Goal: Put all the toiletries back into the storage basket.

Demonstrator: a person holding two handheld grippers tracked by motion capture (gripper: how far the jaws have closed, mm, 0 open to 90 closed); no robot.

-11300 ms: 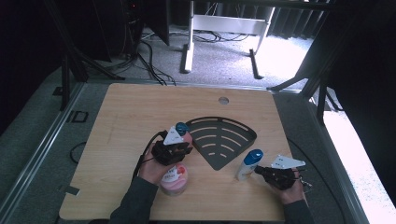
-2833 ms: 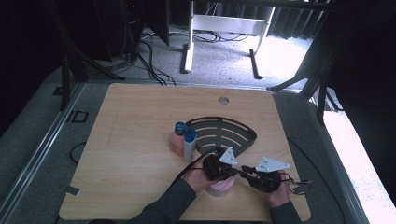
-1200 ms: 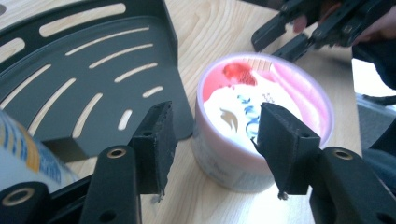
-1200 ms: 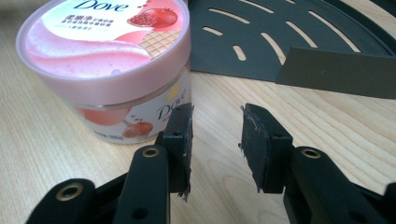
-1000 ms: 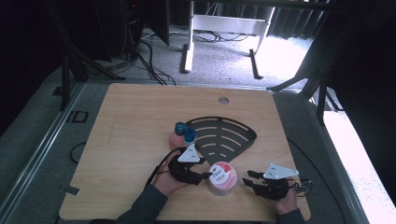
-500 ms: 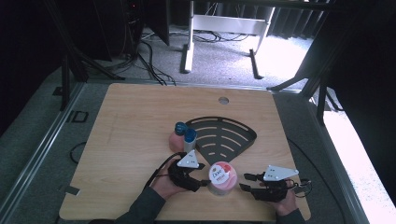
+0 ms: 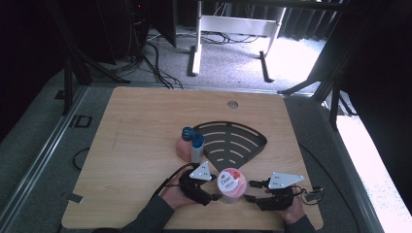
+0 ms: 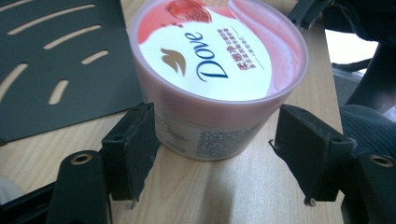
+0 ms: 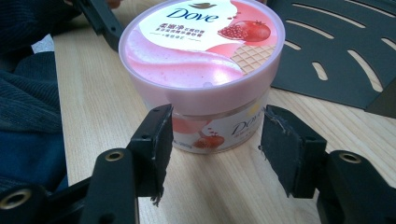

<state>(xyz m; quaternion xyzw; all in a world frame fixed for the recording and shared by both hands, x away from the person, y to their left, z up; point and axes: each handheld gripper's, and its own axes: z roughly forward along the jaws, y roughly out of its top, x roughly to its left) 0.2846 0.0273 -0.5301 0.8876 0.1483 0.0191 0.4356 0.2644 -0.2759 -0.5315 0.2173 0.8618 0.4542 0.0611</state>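
1. Your left gripper (image 8: 212, 158) has just been opening; its jaws stand wide around the pink tub (image 8: 217, 74), one pad touching, the other clear.
2. Your right gripper (image 9: 215, 144) has likewise been opening, astride the tub's far side.
3. The black slotted tray (image 7: 233, 141) lies just behind it, two blue-capped bottles (image 7: 192, 145) beside that.
4. The tub stands upright near the table's (image 7: 136, 116) front edge; bare wood lies leftward.

tub (image 8: 219, 70) – pink, white label | slotted tray (image 7: 233, 141) – black | table (image 7: 136, 126) – pale wood
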